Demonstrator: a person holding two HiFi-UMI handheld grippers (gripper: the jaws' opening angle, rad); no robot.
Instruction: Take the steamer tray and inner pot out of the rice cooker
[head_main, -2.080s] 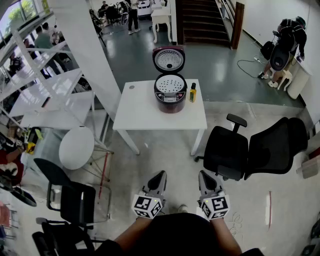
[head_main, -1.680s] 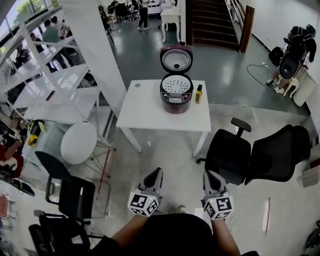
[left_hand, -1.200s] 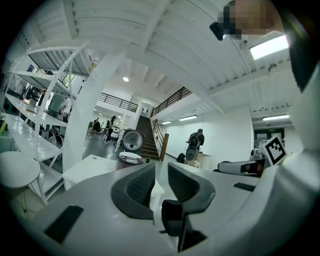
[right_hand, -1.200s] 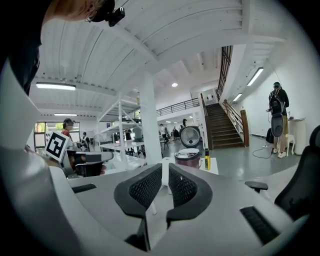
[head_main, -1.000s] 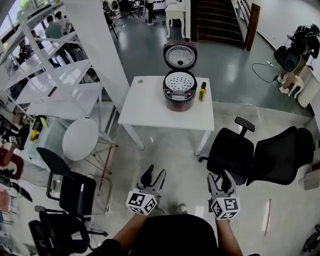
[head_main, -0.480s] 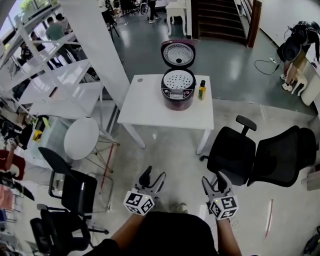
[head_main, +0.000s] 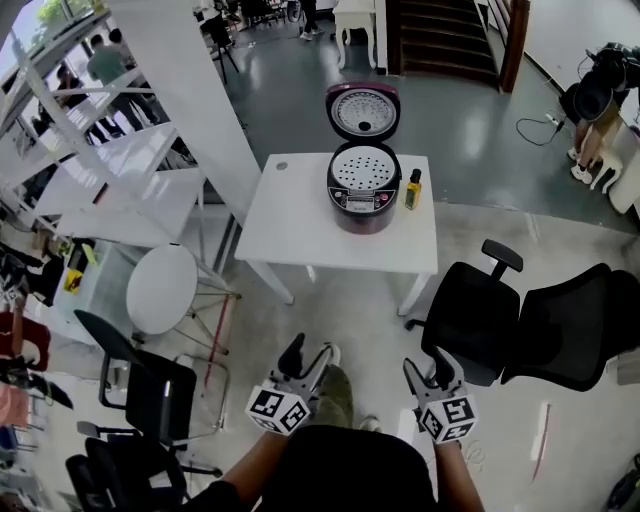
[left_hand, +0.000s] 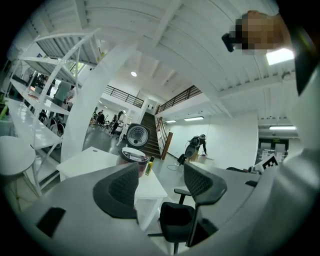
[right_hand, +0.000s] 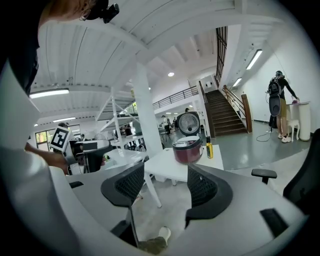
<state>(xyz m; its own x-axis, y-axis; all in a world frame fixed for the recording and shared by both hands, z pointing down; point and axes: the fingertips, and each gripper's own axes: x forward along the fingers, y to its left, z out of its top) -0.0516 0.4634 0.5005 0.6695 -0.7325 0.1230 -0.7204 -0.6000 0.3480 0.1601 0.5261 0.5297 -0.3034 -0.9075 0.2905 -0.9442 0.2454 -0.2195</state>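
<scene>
A dark red rice cooker (head_main: 364, 186) stands with its lid up at the far side of a white table (head_main: 300, 225). A white perforated steamer tray (head_main: 363, 170) lies in its mouth; the inner pot is hidden under it. The cooker also shows small in the left gripper view (left_hand: 133, 156) and the right gripper view (right_hand: 187, 149). Both grippers are held low near the person's body, far from the table. My left gripper (head_main: 309, 358) is open, its jaws having just widened with nothing between them. My right gripper (head_main: 428, 372) is open and empty.
A small yellow bottle (head_main: 413, 188) stands right of the cooker. Two black office chairs (head_main: 476, 325) sit right of the table. A round white side table (head_main: 163, 290) and a black chair (head_main: 135, 385) stand left. White shelving (head_main: 90, 150) fills the far left. People stand in the background.
The view has moved nearer the table. Both grippers' jaws went from close together to spread apart. A shoe has come into view between the grippers.
</scene>
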